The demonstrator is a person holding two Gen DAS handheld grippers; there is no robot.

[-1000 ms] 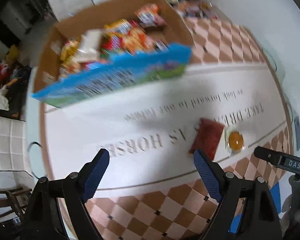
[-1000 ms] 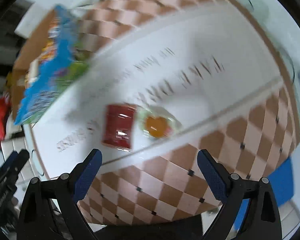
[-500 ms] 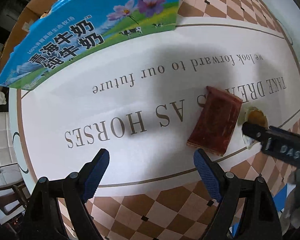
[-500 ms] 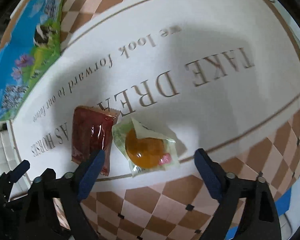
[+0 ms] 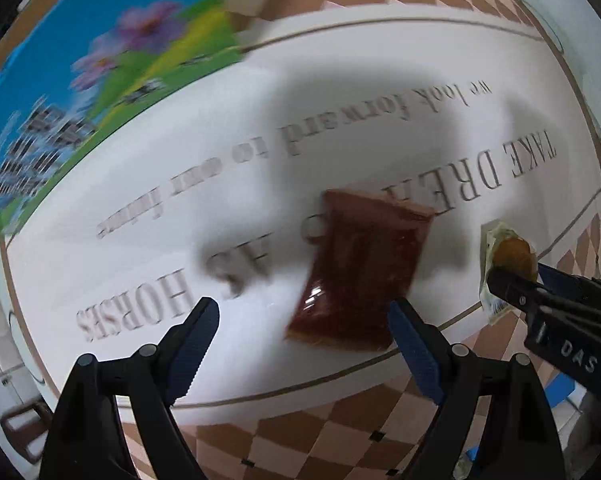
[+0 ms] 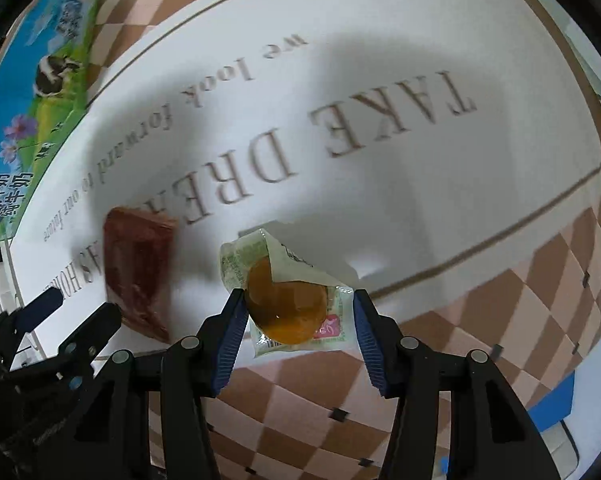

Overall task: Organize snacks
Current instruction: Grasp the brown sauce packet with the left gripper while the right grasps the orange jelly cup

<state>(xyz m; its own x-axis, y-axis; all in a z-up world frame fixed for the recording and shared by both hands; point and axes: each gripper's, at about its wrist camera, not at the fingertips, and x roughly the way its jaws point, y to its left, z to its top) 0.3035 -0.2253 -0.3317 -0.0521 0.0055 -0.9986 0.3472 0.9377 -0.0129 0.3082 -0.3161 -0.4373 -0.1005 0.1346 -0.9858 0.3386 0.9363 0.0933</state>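
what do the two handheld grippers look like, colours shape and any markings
Both look alike: the left gripper and the right gripper have black angular arms with round silver rivets at the joints. Each ends in two blue ribbed pads. In the left wrist view the right gripper's black body carries white lettering reading DAS. No cables, hands or sleeves show.

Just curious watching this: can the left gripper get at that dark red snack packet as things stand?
Probably yes. The left gripper hangs open just beside the dark red packet, which lies flat on the tablecloth with nothing over it; it needs a small sideways shift to straddle it.
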